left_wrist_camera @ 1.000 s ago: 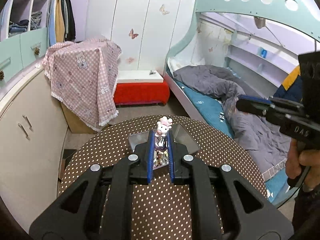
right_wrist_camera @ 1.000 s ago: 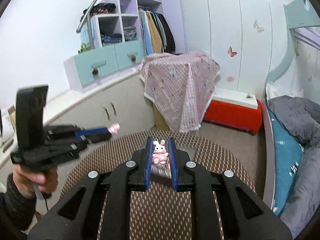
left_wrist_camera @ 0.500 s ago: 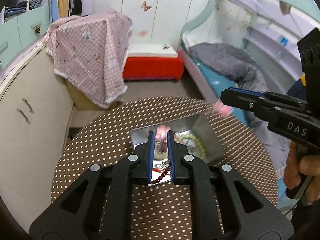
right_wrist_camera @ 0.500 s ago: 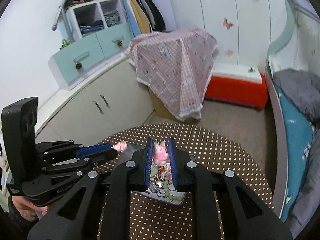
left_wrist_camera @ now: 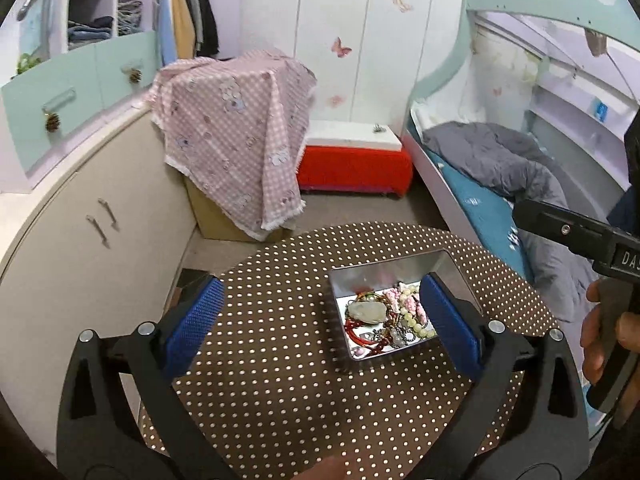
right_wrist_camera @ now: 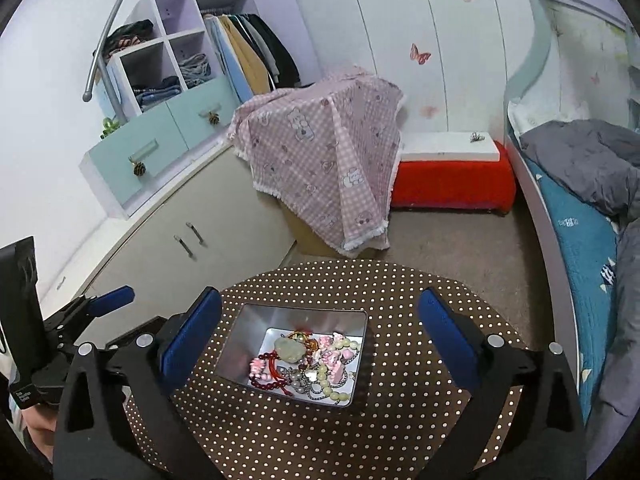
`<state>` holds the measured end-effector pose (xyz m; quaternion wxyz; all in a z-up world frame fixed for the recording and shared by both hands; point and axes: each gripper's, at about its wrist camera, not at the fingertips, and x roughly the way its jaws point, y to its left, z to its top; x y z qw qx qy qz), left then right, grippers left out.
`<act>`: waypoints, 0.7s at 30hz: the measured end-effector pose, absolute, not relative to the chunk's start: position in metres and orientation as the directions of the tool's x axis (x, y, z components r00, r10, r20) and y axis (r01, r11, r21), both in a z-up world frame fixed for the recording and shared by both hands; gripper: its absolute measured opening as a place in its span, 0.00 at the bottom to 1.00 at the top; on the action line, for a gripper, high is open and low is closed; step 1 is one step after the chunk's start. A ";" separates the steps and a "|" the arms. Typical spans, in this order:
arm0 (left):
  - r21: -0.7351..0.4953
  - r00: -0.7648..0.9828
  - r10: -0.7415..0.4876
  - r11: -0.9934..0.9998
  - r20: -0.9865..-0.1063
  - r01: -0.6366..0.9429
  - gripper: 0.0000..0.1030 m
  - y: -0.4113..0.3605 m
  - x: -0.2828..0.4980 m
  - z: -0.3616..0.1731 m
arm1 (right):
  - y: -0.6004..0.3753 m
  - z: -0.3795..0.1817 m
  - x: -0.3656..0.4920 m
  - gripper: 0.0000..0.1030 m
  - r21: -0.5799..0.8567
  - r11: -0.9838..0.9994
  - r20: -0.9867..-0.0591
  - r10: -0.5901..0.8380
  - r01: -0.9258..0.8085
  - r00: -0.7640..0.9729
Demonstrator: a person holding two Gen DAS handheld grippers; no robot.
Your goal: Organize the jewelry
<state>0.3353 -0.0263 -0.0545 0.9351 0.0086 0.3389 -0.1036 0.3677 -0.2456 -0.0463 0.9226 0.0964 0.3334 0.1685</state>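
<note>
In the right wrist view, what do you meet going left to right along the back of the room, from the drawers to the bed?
Mint drawers → hanging clothes → pink checked cloth draped over a box → red bench → grey blanket on the bed.

A rectangular silver metal tin (right_wrist_camera: 240,336) sits open on the brown polka-dot round table (right_wrist_camera: 400,420), near the table's middle. Inside the tin lies a tangled heap of jewelry (right_wrist_camera: 312,364): a pale green carved pendant (right_wrist_camera: 289,349) toward the tin's far side, dark red bead strands (right_wrist_camera: 266,380) beside it, cream bead bracelets (right_wrist_camera: 332,394), small pink charms (right_wrist_camera: 334,356) and silvery chain.
</note>
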 end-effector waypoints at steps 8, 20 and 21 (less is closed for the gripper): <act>-0.018 0.830 -0.125 0.990 -0.543 0.137 0.94 -0.019 0.297 -0.021 | -0.235 -0.018 0.328 0.92 0.252 0.928 -0.534 0.369 -0.273 0.760; -0.011 0.916 -0.070 0.997 -0.395 0.072 0.94 -0.012 0.210 0.022 | -0.235 0.018 0.245 0.92 0.178 0.956 -0.441 0.289 -0.232 0.850; -0.005 0.923 -0.060 0.998 -0.380 0.062 0.94 -0.013 0.202 0.024 | -0.235 0.020 0.238 0.92 0.174 0.958 -0.432 0.283 -0.228 0.856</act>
